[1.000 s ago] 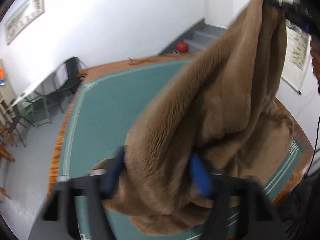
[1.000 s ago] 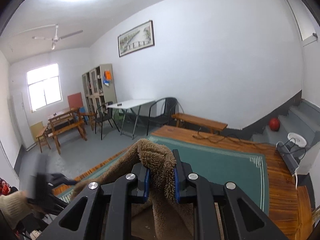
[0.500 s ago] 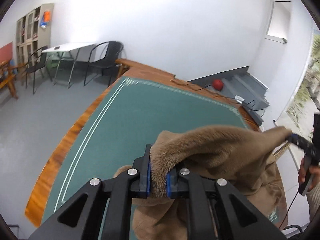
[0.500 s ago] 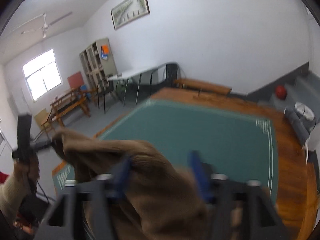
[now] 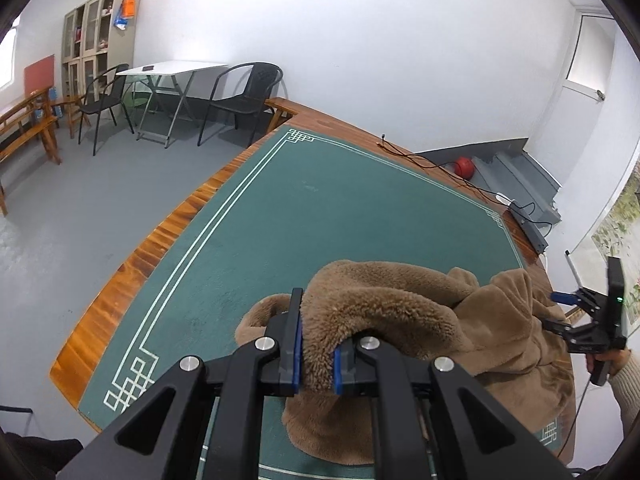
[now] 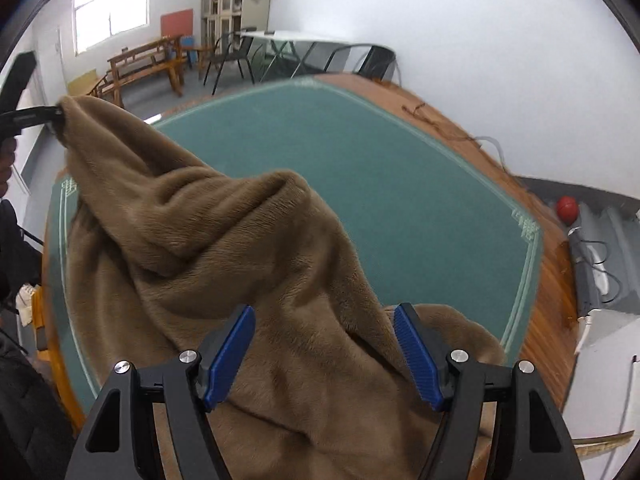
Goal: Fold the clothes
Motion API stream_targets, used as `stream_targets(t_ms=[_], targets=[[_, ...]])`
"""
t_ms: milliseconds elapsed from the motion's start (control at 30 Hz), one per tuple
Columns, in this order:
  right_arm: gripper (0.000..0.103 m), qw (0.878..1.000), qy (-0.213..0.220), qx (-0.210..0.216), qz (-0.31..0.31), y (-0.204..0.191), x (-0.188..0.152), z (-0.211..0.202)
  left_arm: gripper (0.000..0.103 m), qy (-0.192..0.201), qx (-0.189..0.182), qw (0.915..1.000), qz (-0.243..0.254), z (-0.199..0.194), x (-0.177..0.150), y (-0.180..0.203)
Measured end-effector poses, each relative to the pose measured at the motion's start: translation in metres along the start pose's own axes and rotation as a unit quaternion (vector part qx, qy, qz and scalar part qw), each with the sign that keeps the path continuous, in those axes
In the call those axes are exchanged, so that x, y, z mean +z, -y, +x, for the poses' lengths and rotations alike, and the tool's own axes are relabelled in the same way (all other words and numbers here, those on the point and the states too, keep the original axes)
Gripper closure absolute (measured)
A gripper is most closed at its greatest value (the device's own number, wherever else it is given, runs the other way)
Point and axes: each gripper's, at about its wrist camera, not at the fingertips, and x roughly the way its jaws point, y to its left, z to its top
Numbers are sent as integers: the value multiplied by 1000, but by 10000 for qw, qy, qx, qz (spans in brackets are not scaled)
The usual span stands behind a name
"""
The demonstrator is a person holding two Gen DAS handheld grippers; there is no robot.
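A brown fleece garment (image 5: 404, 308) lies bunched at the near end of the green mat (image 5: 320, 208), one corner lifted. In the left wrist view my left gripper (image 5: 316, 356) is shut on a thick fold of it. My right gripper (image 5: 558, 312) shows at the far right of that view, held by a hand, its jaws apart just beside the fleece. In the right wrist view my right gripper (image 6: 324, 354) stands open over the garment (image 6: 200, 232), its blue pads (image 6: 232, 356) well apart and not pinching the cloth. My left gripper (image 6: 52, 114) holds up the far corner at top left.
The mat (image 6: 400, 184) covers a wooden table (image 5: 132, 268). A cable (image 5: 440, 168) and a power strip (image 5: 528, 228) lie along its far right edge. Beyond stand black chairs (image 5: 240, 96), a white folding table (image 5: 172, 70), a red ball (image 5: 464, 166) and steps.
My left gripper went from open around the fleece to shut on a fold. My right gripper let go of its fold and now stands open. The garment dropped lower toward the mat.
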Motion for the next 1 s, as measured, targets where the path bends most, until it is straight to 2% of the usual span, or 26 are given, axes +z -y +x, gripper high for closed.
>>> stream_targets(t_ms=[167, 300, 333, 400, 433, 467, 500, 533, 567, 600, 667, 767, 833, 933, 967, 1000], targets=[[29, 9990, 90, 400, -199, 2, 36, 31, 91, 0, 56, 9999, -89, -1, -3, -4], [29, 9942, -270, 1003, -266, 1, 57, 73, 91, 1, 99, 9999, -127, 0, -4, -7], [29, 9900, -418, 1348, 14, 7, 57, 86, 90, 5, 113, 9998, -135, -1, -4, -7], [30, 9739, -662, 2062, 684, 19, 53, 110, 91, 12, 127, 9998, -162, -1, -3, -9], [30, 9670, -641, 2280, 943, 24, 49, 115, 91, 15, 128, 9998, -180, -2, -2, -10], [34, 9599, -596, 2471, 1182, 29, 45, 118, 90, 21, 122, 9997, -200, -3, -2, -12], [50, 9574, -557, 2502, 1326, 32, 42, 119, 90, 37, 90, 9997, -227, -4, -2, -13], [60, 9561, -520, 2495, 1447, 35, 40, 119, 90, 50, 77, 9996, -249, -5, -2, -15], [74, 9565, -477, 2443, 1525, 37, 38, 115, 90, 58, 79, 9996, -272, -6, -3, -16], [82, 9579, -357, 2372, 1576, 39, 38, 107, 90, 67, 83, 9995, -293, -7, -4, -18], [85, 9602, -69, 2275, 1618, 42, 40, 86, 90, 87, 74, 9992, -390, -8, -5, -23], [85, 9604, 391, 2326, 1485, 42, 43, 42, 90, 171, 42, 9973, -711, -12, -4, -39], [85, 9593, 551, 2494, 1203, 36, 42, 16, 90, 277, 17, 9948, -983, -17, -2, -53], [84, 9581, 311, 2778, 623, 11, 28, -6, 90, 370, 44, 9917, -1233, -20, 0, -70], [80, 9596, 158, 2775, 448, 0, 21, -10, 90, 371, 87, 9915, -1242, -20, 1, -73], [72, 9653, 4, 2599, 259, -8, 17, -9, 90, 368, 126, 9914, -1246, -20, 1, -75]])
